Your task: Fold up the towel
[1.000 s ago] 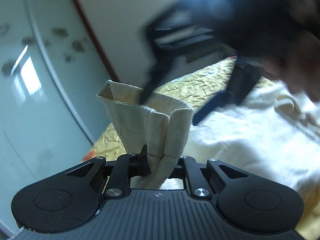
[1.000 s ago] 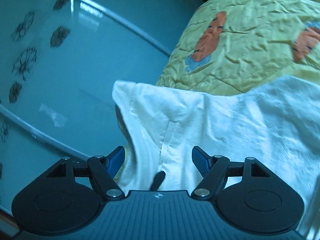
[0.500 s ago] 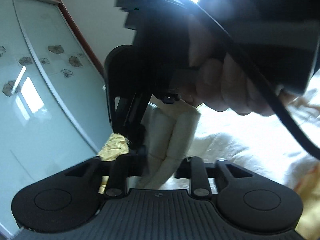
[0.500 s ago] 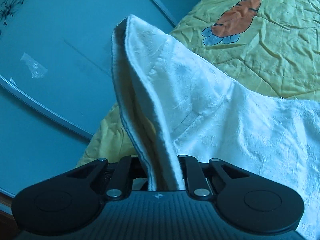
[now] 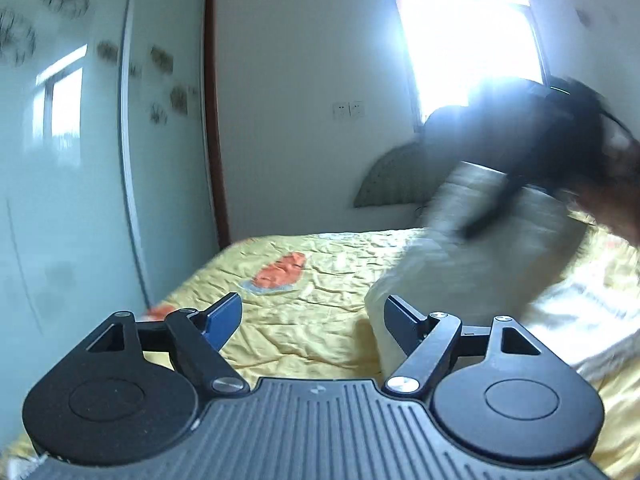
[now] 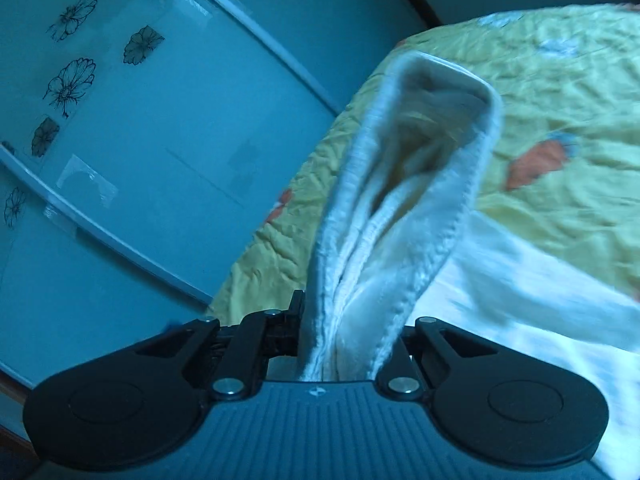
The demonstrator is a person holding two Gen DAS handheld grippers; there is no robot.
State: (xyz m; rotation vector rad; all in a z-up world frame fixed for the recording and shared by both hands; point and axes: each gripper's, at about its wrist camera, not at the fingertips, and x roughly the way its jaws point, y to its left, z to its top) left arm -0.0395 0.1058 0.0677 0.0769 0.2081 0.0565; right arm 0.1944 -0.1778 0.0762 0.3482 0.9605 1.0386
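**Right gripper holds the towel; left gripper spread and empty**

In the left wrist view, the left gripper (image 5: 312, 312) sits at the lower centre of the frame with its fingers (image 5: 224, 314) spread wide apart and nothing between them; only the yellow bedspread (image 5: 304, 320) shows through the gap. The cream towel (image 5: 480, 256) occupies the right half of that frame, rising from the bed toward the upper right, where the blurred right gripper (image 5: 504, 148) clamps its top edge. The towel's lower edge lies just behind the left gripper's right-hand finger; whether they touch cannot be told. An orange carrot print (image 5: 280, 272) lies on the bedspread at centre, a bright window (image 5: 468, 40) fills the upper right, and a glass wardrobe door (image 5: 80, 160) with flower decals takes the left side.

In the right wrist view, the fingers are closed on a bunched, doubled hem of the towel, which stands up from the lower centre as a hollow loop and trails off to the lower right over the bedspread.
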